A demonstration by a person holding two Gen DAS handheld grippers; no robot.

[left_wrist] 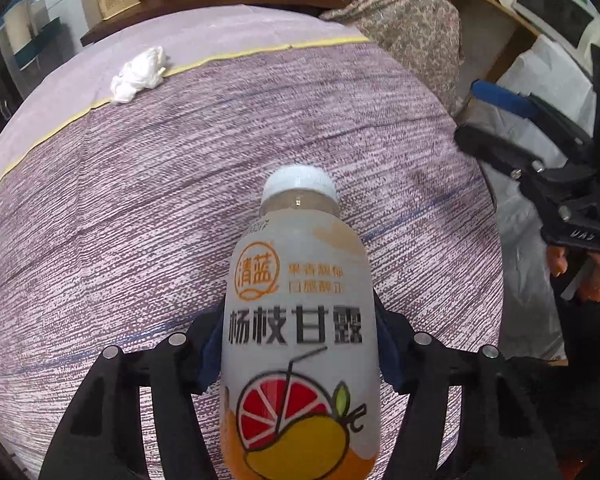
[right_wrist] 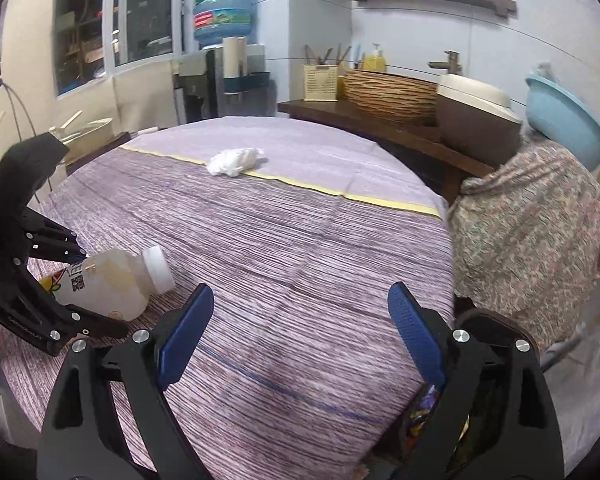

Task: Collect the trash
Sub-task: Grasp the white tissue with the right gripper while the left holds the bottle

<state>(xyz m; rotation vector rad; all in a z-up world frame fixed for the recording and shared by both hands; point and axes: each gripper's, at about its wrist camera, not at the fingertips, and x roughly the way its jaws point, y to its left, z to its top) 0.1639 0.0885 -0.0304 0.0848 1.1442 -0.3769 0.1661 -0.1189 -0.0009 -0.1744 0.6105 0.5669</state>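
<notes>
Left gripper (left_wrist: 300,344): blue pads on both flanks of the bottle, pressing its body; one bottle held.
Right gripper (right_wrist: 300,336): jaws wide apart, nothing between them, hanging over the near edge of the table.
Bottle (left_wrist: 300,332): one; lying on its side on the cloth near the table's left edge as the right wrist view shows it, cap pointing toward the middle.
Bottle, looks: cloudy white plastic, white screw cap (left_wrist: 300,180), black Chinese lettering, an orange round logo, a drawing of a red citrus slice, a yellow mango and a straw.
Tissue (right_wrist: 236,161): one crumpled white wad, lying on the yellow stripe (right_wrist: 380,200) toward the far edge, well apart from the bottle.
Table (right_wrist: 300,240): one, round, under a purple-striped cloth.
Grippers: two.
</notes>
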